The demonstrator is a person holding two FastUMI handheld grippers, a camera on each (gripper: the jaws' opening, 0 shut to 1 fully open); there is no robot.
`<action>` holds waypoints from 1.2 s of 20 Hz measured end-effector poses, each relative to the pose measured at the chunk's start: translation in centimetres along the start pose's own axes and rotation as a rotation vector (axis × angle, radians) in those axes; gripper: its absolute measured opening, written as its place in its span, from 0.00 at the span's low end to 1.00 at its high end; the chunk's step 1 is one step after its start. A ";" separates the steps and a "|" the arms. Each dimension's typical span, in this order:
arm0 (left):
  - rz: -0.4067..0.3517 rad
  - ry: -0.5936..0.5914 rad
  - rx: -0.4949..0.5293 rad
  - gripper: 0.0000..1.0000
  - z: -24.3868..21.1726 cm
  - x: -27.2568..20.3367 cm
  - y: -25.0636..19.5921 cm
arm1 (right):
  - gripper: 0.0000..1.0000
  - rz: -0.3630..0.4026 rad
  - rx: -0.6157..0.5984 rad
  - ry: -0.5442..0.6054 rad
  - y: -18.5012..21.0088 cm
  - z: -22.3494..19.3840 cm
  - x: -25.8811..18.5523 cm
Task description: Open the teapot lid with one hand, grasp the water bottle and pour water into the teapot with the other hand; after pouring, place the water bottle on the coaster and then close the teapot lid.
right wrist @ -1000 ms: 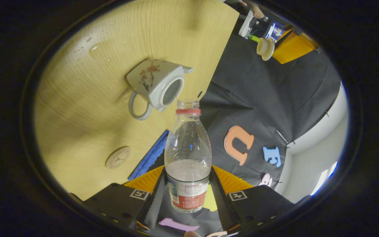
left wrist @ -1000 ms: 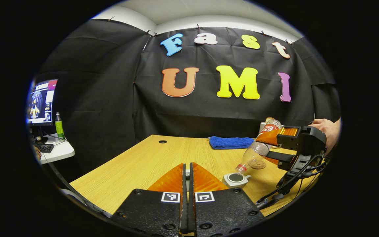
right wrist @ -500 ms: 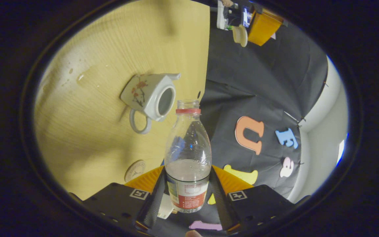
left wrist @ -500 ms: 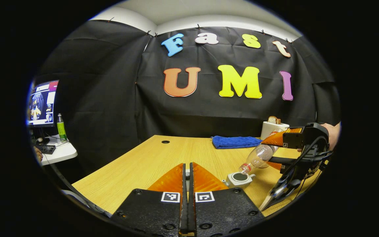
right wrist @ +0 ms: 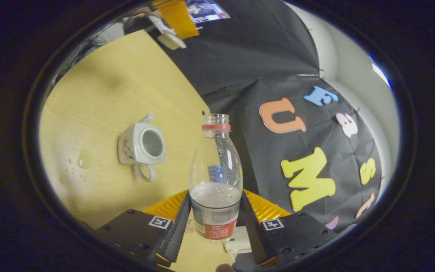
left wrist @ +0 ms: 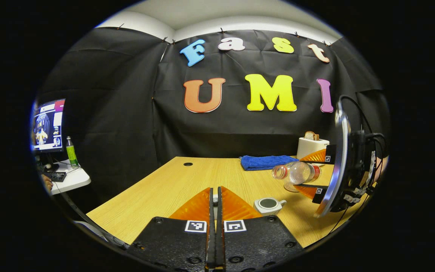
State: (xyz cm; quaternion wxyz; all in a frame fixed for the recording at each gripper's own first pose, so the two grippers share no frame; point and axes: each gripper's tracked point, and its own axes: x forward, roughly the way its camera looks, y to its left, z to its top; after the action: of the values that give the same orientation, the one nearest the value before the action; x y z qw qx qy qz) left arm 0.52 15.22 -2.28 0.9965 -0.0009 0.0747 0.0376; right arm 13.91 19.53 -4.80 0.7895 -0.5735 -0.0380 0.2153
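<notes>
One bottle, lying near level in the right jaws, with the coaster just under and behind it.

Both fingers of the right gripper [right wrist: 215, 223] press on the labelled lower body of the water bottle [right wrist: 216, 177]; in the left gripper view its long axis runs roughly flat, neck pointing away from the right gripper [left wrist: 317, 174] and above the table [left wrist: 172, 185]. The coaster [left wrist: 290, 187] lies on the wood close below it, so the right hand is plainly the nearer one for setting it down, once the bottle is stood upright. The bottle is clear, uncapped, red-ringed at the neck, with a little water left. The teapot [right wrist: 141, 145] stands open nearby, near some spilt drops [right wrist: 84, 160]. The left gripper [left wrist: 214, 200] is pinched narrow on the lid [right wrist: 170, 39], well apart.
</notes>
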 end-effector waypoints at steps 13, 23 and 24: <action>-0.047 -0.014 0.009 0.03 1.4 0.5 -4.6 | 0.73 -0.085 1.015 -0.101 -8.1 -6.4 3.6; -0.019 0.012 0.014 0.03 0.1 0.4 -3.3 | 0.73 -0.037 1.193 -0.015 -4.2 -9.9 8.9; -0.018 0.015 0.015 0.03 0.0 0.5 -3.3 | 0.72 -0.037 1.196 -0.009 -4.1 -10.1 9.0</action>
State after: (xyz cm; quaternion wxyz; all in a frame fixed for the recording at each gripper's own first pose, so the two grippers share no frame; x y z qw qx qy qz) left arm 1.26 11.97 -2.38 0.9962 0.0054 0.0824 0.0282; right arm 26.35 12.95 -6.16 0.9788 -0.0279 0.0762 0.1880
